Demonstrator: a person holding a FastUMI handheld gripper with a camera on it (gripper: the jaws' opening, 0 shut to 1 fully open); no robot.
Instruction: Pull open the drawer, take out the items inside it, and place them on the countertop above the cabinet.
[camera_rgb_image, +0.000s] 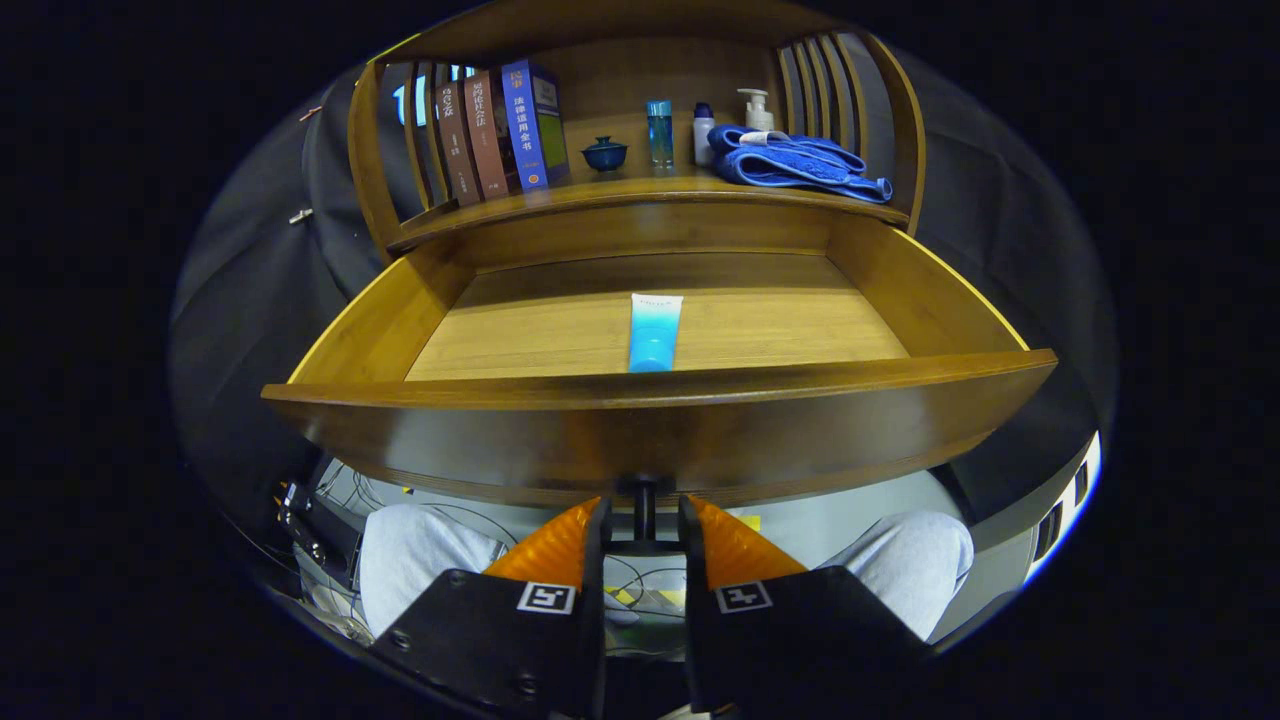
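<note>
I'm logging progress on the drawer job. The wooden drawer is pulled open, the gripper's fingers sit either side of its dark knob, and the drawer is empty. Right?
Not quite: the gripper view shows the open wooden drawer is not empty; a blue-and-white squeeze tube lies on its floor. The rest holds: the gripper fingers flank the dark knob.

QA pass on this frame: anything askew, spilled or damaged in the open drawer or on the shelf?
Nothing stands out. Blue-and-white squeeze tube lies flat, straight, in the open wooden drawer. Shelf items stand upright; folded blue towel tidy. Hand-held gripper has its fingers around the drawer's dark knob.
</note>
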